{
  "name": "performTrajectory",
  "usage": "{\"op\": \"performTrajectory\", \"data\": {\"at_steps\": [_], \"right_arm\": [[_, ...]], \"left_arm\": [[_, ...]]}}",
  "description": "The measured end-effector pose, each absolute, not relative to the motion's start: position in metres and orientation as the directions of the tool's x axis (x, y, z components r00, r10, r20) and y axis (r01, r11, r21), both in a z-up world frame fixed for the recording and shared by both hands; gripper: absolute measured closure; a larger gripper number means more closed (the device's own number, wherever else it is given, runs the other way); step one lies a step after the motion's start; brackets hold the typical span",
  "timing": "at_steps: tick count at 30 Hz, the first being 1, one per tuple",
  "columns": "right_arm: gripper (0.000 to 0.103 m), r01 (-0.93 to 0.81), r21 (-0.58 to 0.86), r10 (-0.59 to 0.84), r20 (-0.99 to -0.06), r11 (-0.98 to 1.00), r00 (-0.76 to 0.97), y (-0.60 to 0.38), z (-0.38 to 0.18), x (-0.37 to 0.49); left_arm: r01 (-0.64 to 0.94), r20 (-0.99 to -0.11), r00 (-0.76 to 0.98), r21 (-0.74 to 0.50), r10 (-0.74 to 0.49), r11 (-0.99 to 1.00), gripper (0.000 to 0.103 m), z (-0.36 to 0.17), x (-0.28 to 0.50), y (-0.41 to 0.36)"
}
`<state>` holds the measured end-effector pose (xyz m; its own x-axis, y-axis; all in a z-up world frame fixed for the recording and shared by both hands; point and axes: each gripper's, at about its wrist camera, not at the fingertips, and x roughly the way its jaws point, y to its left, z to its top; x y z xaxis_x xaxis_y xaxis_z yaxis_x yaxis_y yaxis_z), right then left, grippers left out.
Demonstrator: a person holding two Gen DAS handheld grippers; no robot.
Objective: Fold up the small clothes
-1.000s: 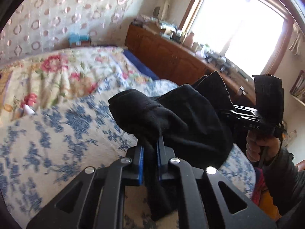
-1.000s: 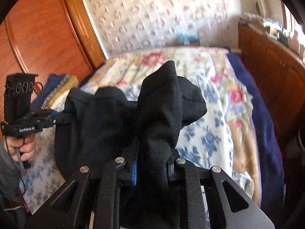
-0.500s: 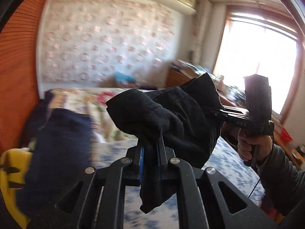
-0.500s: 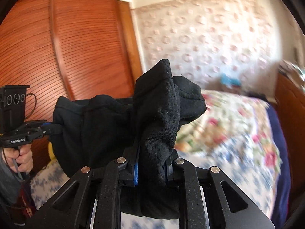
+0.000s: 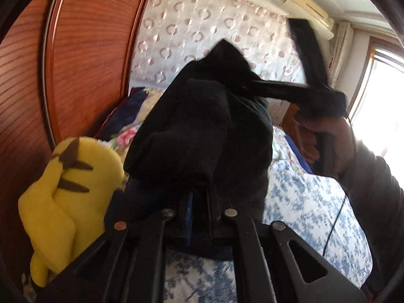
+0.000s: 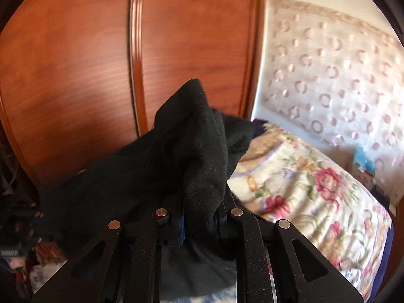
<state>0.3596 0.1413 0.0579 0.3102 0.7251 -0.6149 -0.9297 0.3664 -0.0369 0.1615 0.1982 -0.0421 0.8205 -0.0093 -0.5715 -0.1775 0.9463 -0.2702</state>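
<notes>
A small black garment (image 5: 202, 131) hangs bunched between both grippers, lifted above the bed. My left gripper (image 5: 200, 202) is shut on one bunched part of it. My right gripper (image 6: 200, 214) is shut on another part of the same black garment (image 6: 176, 156), which drapes over its fingers. In the left wrist view the right gripper (image 5: 237, 83) reaches in from the right, held by a hand (image 5: 325, 139), with its tip buried in the cloth.
A bed with a blue and pink floral quilt (image 5: 308, 202) lies below. A yellow plush toy (image 5: 68, 194) sits at the left by a wooden wardrobe (image 6: 88, 50). A padded patterned headboard (image 6: 328, 70) stands behind. A bright window (image 5: 381, 106) is at the right.
Both grippers have swung left with the garment, from facing the bed and window toward the wardrobe and headboard. The two grippers have come closer together. Both stay shut on the cloth.
</notes>
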Motion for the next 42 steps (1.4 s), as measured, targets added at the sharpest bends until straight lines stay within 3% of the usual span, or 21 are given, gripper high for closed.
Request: {"op": "performTrajectory", "data": {"at_steps": [3, 6, 8, 13, 18, 22, 24, 29, 34, 42], "right_arm": [[0.087, -0.916, -0.023, 0.69, -0.65, 0.4, 0.318, 0.157, 0.044, 0.373], [0.069, -0.889, -0.016, 0.668, -0.654, 0.457, 0.355, 0.158, 0.047, 0.385], [0.054, -0.858, -0.044, 0.667, -0.609, 0.512, 0.429, 0.144, 0.057, 0.385], [0.054, -0.891, 0.01, 0.748, -0.548, 0.454, 0.374, 0.112, 0.061, 0.368], [0.054, -0.899, 0.027, 0.714, -0.619, 0.436, 0.328, 0.126, 0.01, 0.362], [0.055, -0.852, 0.143, 0.702, -0.643, 0.504, 0.308, 0.125, -0.022, 0.384], [0.055, -0.842, 0.155, 0.711, -0.625, 0.516, 0.321, 0.12, -0.018, 0.381], [0.055, -0.83, 0.107, 0.712, -0.581, 0.547, 0.395, 0.098, 0.014, 0.351], [0.055, -0.811, 0.118, 0.73, -0.524, 0.573, 0.439, 0.038, 0.042, 0.302], [0.055, -0.768, 0.101, 0.702, -0.494, 0.633, 0.514, -0.062, 0.058, 0.225]], "left_arm": [[-0.183, -0.582, 0.813, -0.264, -0.005, 0.947, 0.1, -0.052, 0.163, 0.197], [-0.174, -0.582, 0.813, -0.242, 0.001, 0.955, 0.1, -0.048, 0.164, 0.195], [-0.172, -0.58, 0.815, -0.22, 0.013, 0.96, 0.1, -0.046, 0.164, 0.192], [-0.183, -0.579, 0.815, -0.206, 0.031, 0.961, 0.1, -0.04, 0.159, 0.194], [-0.191, -0.594, 0.803, -0.174, 0.052, 0.966, 0.099, -0.038, 0.148, 0.19], [-0.19, -0.574, 0.814, -0.121, 0.087, 0.974, 0.098, -0.024, 0.133, 0.18], [-0.191, -0.566, 0.818, -0.108, 0.098, 0.976, 0.094, -0.017, 0.126, 0.176], [-0.159, -0.538, 0.838, -0.082, 0.09, 0.984, 0.061, -0.003, 0.109, 0.16], [-0.123, -0.509, 0.858, -0.064, 0.073, 0.99, 0.047, 0.01, 0.094, 0.138], [-0.044, -0.496, 0.868, -0.045, 0.016, 0.998, 0.046, 0.018, 0.082, 0.093]]}}
